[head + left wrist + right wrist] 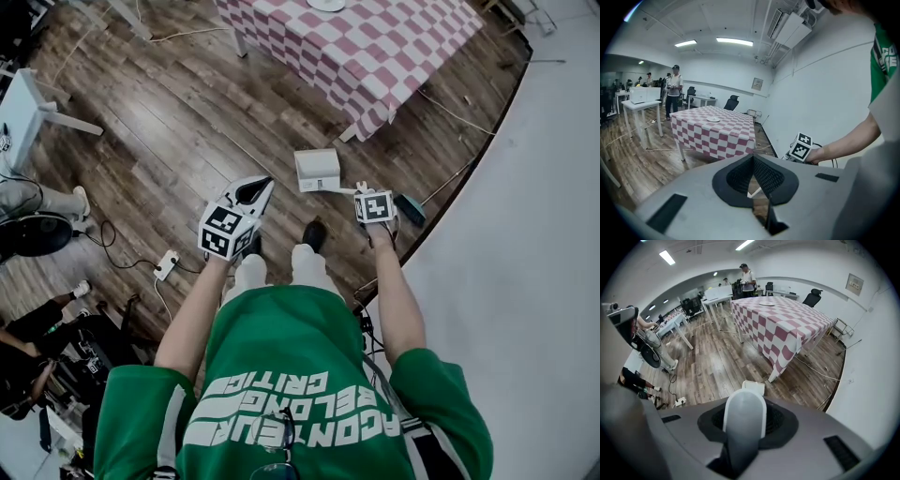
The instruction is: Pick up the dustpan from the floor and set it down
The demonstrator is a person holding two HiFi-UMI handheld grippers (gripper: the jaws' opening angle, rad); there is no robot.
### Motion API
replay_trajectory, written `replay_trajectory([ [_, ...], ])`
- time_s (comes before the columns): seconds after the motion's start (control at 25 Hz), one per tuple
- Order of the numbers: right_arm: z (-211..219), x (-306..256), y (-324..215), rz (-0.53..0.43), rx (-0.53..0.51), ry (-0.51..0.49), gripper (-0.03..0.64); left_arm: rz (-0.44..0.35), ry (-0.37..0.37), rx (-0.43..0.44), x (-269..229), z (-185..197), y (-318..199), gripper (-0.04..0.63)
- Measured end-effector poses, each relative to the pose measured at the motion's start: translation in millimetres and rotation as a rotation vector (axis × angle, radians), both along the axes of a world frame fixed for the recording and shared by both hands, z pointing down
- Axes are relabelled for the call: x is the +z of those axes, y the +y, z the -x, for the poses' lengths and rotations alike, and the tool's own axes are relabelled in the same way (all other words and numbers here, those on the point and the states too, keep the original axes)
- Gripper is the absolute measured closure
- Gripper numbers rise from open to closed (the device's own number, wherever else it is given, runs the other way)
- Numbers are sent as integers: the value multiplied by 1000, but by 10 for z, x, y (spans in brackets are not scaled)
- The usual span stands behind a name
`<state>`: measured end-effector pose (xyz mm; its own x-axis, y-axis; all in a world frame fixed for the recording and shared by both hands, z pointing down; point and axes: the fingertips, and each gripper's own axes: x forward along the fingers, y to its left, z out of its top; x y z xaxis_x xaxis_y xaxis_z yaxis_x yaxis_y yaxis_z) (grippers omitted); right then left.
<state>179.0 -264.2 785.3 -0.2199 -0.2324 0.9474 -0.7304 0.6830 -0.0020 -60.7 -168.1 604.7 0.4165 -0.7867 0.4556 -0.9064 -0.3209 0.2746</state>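
White dustpan [317, 170] in right tool [362, 190], near table [375, 56] corner.

Brown wood floor [187, 122] w/ a big table [375, 47] far off, red & white check cloth [783, 329] on it. White wall [872, 380] on the right. Long lights [733, 42] glow on the ceiling [708, 23]. White desk [640, 105] far left, black chairs [732, 101] far back.
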Motion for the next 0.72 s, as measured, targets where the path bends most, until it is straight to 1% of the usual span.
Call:
replay_trajectory([
  [0.4,122,362,-177,33,21,63,508,27,3,-55,107,203,56,594],
  [0.52,242,431,-183,58,33,19,508,36,2,-66,130,252,78,594],
  [0.72,222,546,-245,52,47,38,508,48,3,-82,157,319,104,594],
])
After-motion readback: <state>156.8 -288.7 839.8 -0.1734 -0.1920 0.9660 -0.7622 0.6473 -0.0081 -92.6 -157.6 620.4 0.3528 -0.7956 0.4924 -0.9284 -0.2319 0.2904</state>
